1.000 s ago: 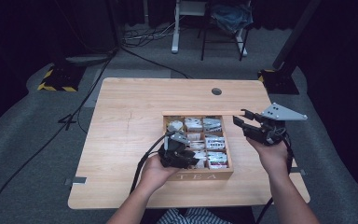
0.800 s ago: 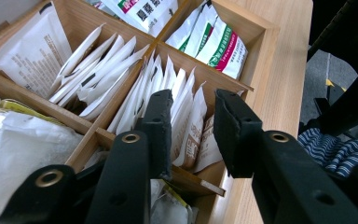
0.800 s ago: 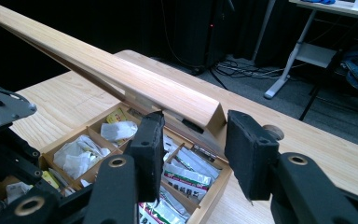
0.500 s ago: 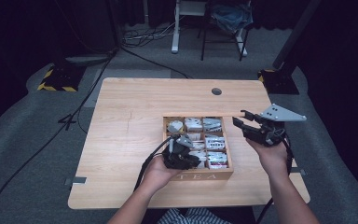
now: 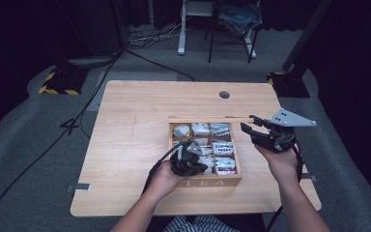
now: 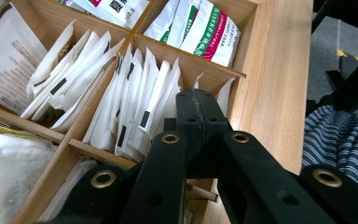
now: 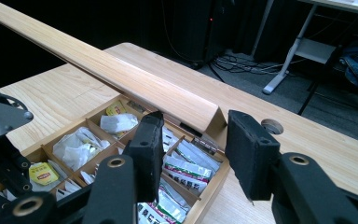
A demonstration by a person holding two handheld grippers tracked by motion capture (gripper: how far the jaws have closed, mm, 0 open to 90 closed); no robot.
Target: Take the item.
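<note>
1. A wooden tea box [image 5: 207, 182] sits near the desk's [image 5: 135, 125] front edge, right of centre, lid [image 7: 121, 77] raised.
2. Its compartments hold tea sachets: white sachets [image 6: 135, 100] in one, green-and-pink packets [image 6: 200, 28] next to it.
3. The left gripper [image 6: 200, 105], jaws just closed together, dips among the white sachets; whether it pinches one is unclear.
4. The right gripper [image 7: 193, 149] hovers beside the box's right side, jaws apart, holding nothing.

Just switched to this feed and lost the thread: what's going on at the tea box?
A person works a wooden tea box with two handheld grippers. The left gripper is down in a compartment of white sachets, fingers shut; whether they pinch a sachet is unclear. The right gripper sits at the end of the raised lid, fingers either side of it; a firm grip cannot be confirmed.
</note>
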